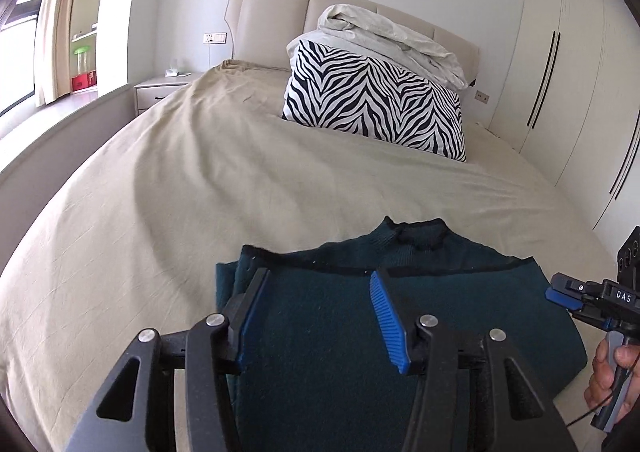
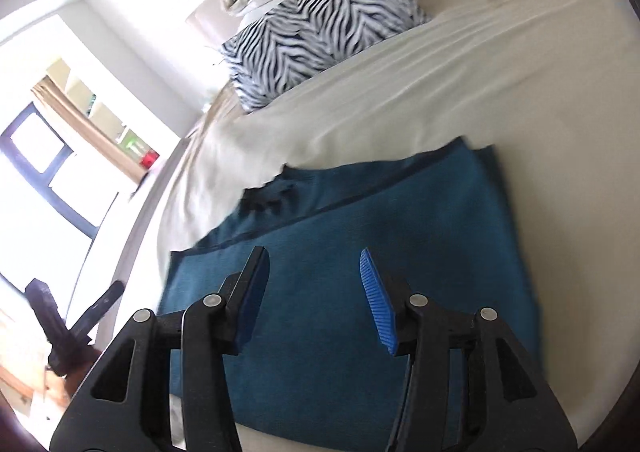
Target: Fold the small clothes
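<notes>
So the teal sweater (image 1: 340, 316) is lying on the beige bedsheet (image 1: 200, 192) near the foot of the bed, already folded up into a rough rectangle with the collar poking out on the far side toward the zebra pillow (image 1: 372, 100). Honestly the main risk I see is the fold coming undone: the knit looks thick and springy, so the top layer could creep back open or slide off square. The left edge in the left wrist view already shows the lower layers sticking out a bit, so it's not perfectly lined up. A finger dipping down and catching the fabric would drag the whole stack across the sheet too.

Jaws: left gripper (image 1: 320, 312) is spread about halfway, nothing between the pads, hovering over the sweater rather than pinching it. Right gripper (image 2: 316, 300) is the same deal, parted about halfway, empty, above the cloth
</notes>
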